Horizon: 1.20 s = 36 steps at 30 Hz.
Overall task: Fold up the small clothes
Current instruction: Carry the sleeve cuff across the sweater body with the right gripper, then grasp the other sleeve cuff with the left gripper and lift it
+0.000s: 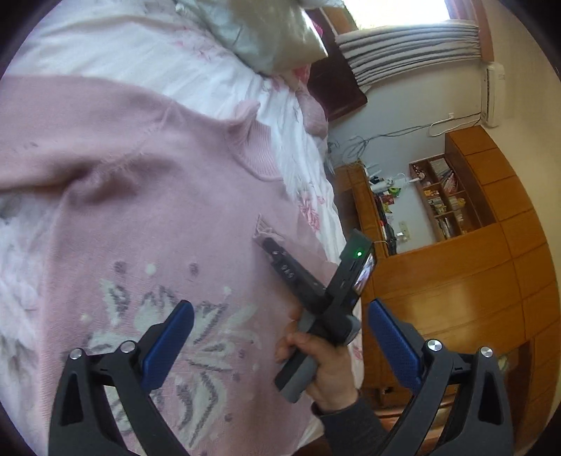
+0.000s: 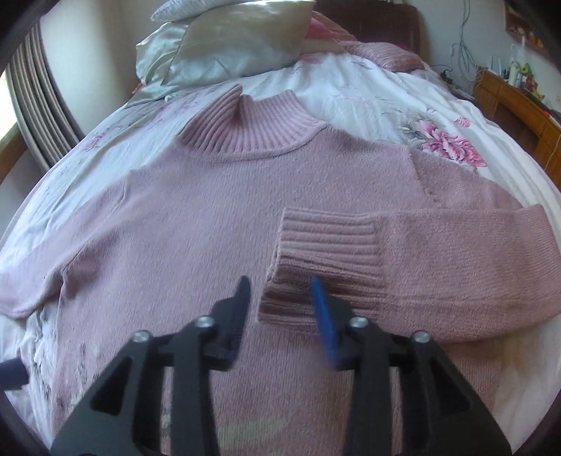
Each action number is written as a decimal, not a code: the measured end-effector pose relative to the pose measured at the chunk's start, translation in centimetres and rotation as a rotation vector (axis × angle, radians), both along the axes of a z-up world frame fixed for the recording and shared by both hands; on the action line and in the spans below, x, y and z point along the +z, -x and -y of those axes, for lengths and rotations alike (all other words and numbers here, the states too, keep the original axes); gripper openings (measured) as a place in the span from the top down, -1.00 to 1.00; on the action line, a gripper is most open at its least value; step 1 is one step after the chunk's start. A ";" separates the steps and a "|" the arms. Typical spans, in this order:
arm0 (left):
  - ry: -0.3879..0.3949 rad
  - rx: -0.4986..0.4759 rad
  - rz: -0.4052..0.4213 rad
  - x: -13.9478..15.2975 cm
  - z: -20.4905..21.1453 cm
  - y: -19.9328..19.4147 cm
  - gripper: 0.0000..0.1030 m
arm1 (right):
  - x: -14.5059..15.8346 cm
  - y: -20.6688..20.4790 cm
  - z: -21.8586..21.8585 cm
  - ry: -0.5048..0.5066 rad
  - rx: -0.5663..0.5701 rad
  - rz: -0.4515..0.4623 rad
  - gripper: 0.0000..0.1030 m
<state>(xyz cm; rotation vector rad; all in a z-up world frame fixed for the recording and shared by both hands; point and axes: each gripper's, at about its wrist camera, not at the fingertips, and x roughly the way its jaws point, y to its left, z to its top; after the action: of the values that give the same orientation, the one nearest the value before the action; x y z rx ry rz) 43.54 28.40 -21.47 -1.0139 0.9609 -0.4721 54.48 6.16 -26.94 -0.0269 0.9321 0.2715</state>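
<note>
bright window (image 1: 396,14) glare, fisheye edges, slight blur

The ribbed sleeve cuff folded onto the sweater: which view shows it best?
The right wrist view. There the cuff lies flat across the pink sweater chest, just ahead of the right claw, ribbing and edge clear. The left wrist view shows the sweater's collar and patterned front, but the right claw hides the cuff.

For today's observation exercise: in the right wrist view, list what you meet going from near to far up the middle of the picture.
Right gripper with jaws open → ribbed sleeve cuff folded across the chest → pink sweater body → ribbed collar → floral white bedcover → silvery pillow.
</note>
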 end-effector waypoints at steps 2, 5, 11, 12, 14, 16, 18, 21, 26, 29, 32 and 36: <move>0.026 -0.035 -0.019 -1.2 1.5 -2.4 -0.93 | 1.0 2.2 1.2 0.004 -0.006 0.048 -0.17; 0.046 -0.097 -0.077 -3.1 4.4 -6.8 -0.93 | 2.3 6.3 5.1 -0.113 -0.057 0.048 -0.18; -0.043 -0.140 -0.207 -6.9 9.5 -15.0 -0.93 | 2.6 18.0 11.5 -0.256 -0.117 0.011 -0.27; -0.086 -0.135 -0.244 -7.6 10.0 -15.8 -0.93 | 2.3 19.7 12.4 -0.264 -0.142 0.000 -0.29; -0.098 -0.169 -0.260 -8.2 11.0 -17.3 -0.93 | 1.3 22.6 14.2 -0.313 -0.195 -0.048 -0.38; -0.128 -0.183 -0.255 -7.8 11.8 -18.3 -0.93 | 0.2 24.9 15.1 -0.345 -0.223 -0.095 -0.38; -0.201 -0.219 -0.238 -6.9 12.8 -19.0 -0.84 | -0.5 26.7 15.4 -0.375 -0.240 -0.131 -0.38; -0.255 -0.260 -0.295 -6.9 14.2 -19.8 -0.38 | -0.6 28.9 15.1 -0.423 -0.243 -0.152 -0.38; -0.329 -0.253 -0.335 -7.0 14.5 -20.7 0.86 | 0.2 30.9 14.0 -0.487 -0.240 -0.156 -0.38; -0.339 -0.257 -0.299 -6.1 14.5 -20.2 0.89 | 0.7 31.4 13.6 -0.495 -0.230 -0.161 -0.38; -0.329 -0.267 -0.246 -3.9 14.5 -19.7 0.90 | 1.0 32.0 13.6 -0.483 -0.217 -0.163 -0.38; -0.339 -0.268 -0.177 0.4 13.3 -20.3 0.90 | 1.6 32.5 13.7 -0.479 -0.216 -0.159 -0.38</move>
<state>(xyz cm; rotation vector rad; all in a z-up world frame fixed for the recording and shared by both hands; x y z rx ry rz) 63.82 15.11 -21.03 -0.6299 1.2962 -0.4260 21.97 -7.58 -25.34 0.5396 0.9990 0.2926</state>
